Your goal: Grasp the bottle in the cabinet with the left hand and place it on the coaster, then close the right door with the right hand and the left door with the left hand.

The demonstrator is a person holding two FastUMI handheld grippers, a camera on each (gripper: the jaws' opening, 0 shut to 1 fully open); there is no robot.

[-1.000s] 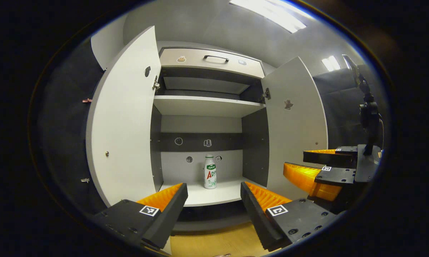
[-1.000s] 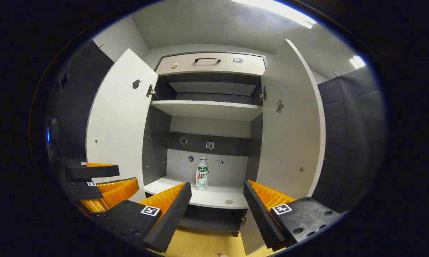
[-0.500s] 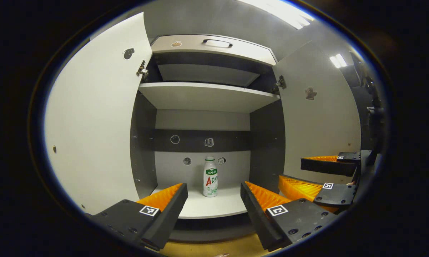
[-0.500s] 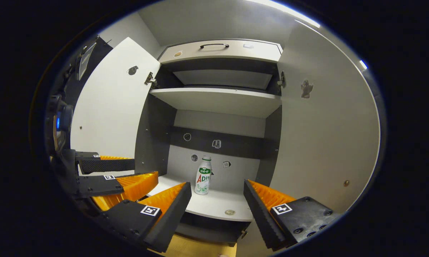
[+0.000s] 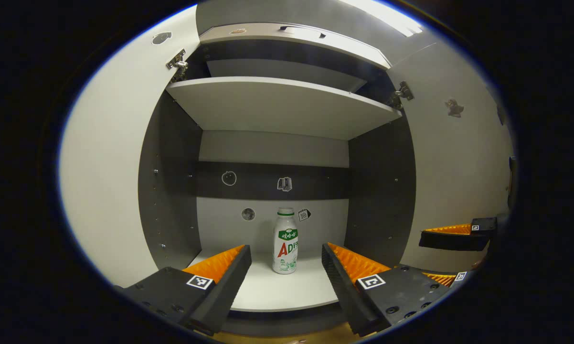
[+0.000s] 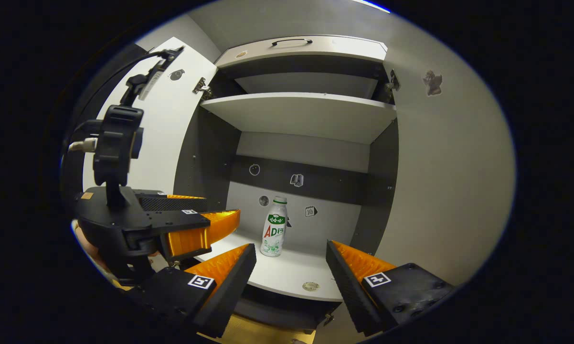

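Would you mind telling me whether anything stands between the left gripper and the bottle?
Nothing visible does. The bottle stands upright on the lower shelf, and the open left gripper faces it with bare shelf between.

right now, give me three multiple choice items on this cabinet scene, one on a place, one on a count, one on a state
1. Where does the bottle stand?
A. on the bottom shelf
B. on the upper shelf
C. on the floor

2. How many cabinet doors are open?
A. none
B. one
C. two

3. How are the left gripper's fingers?
A. shut on the bottle
B. open, apart from the bottle
C. shut on nothing

Answers:
1 A, it stands upright on the bottom shelf near the back wall.
2 C, the left door and right door both swing outward.
3 B, the fingers are spread, with the bottle farther back between them.
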